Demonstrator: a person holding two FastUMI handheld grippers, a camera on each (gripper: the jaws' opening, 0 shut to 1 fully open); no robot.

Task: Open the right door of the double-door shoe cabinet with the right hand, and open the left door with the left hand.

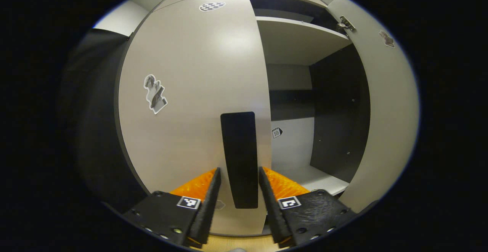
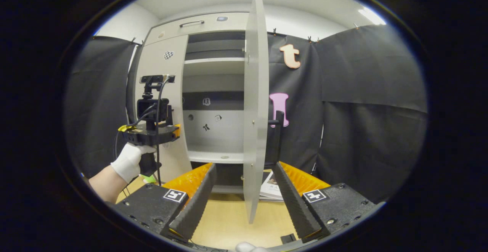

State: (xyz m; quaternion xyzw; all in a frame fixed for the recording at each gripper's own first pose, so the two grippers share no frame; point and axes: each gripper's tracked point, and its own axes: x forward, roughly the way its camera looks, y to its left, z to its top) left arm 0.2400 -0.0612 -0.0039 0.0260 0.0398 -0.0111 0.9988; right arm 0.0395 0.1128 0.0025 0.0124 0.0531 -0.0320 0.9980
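Right claw: released, its two fingers stand apart on either side of the right door's thin edge and touch nothing; seen in the right gripper view.
Right door: swung wide open from the shoe cabinet, seen edge-on, with its black handle on the far face; in the left gripper view it is the pale panel at the right of the cabinet opening, with a metal hinge near its top.
Left claw: released, fingers spread to both sides of the black handle of the left door; whether the pads touch the handle, I cannot tell.
Left claw from the right gripper view: black and orange device just in front of the left door, held by a hand in a white glove, with a camera on top.
Left door: closed or nearly closed against the cabinet front, with two stickers on its face.
Floor: light wood, below the right door; a magazine lies on it near the cabinet base.
Cabinet inside: pale shelves and a dark side wall, small stickers on the back panel.
Behind the cabinet: black cloth wall.
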